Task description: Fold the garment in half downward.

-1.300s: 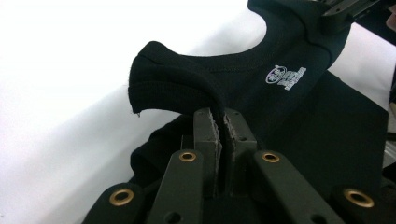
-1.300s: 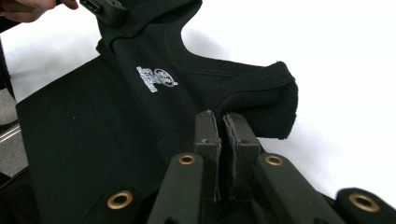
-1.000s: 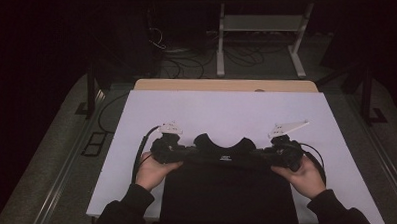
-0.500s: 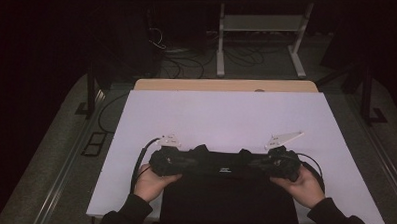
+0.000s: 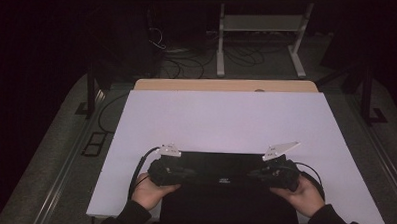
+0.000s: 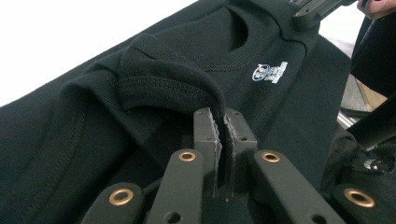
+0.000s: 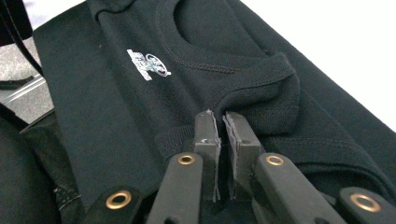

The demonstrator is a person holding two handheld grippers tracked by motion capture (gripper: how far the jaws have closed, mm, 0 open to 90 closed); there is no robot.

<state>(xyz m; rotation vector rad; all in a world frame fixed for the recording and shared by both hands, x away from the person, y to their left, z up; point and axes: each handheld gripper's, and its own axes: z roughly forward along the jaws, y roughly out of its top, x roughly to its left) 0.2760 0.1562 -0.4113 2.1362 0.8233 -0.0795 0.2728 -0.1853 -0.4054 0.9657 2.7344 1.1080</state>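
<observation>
A black garment with a ribbed round neckline lay at the near edge of the white counter, its body draping over that edge toward the person. A small white-and-blue printed logo sat just below the collar; its lettering was too small to read. The fabric was stretched flat between the two claws, with a fold of ribbed hem bunched at each.

The left claw was clamped on a fold of the garment near the collar, jaws nearly together with cloth between them. The right claw gripped the cloth on the opposite side of the neckline in the same way. A hand held the left one and the other hand the right.

Compared with half a second before, the claws sat wider apart and closer to the near edge, and the garment's top edge had drawn out into a straight line
</observation>
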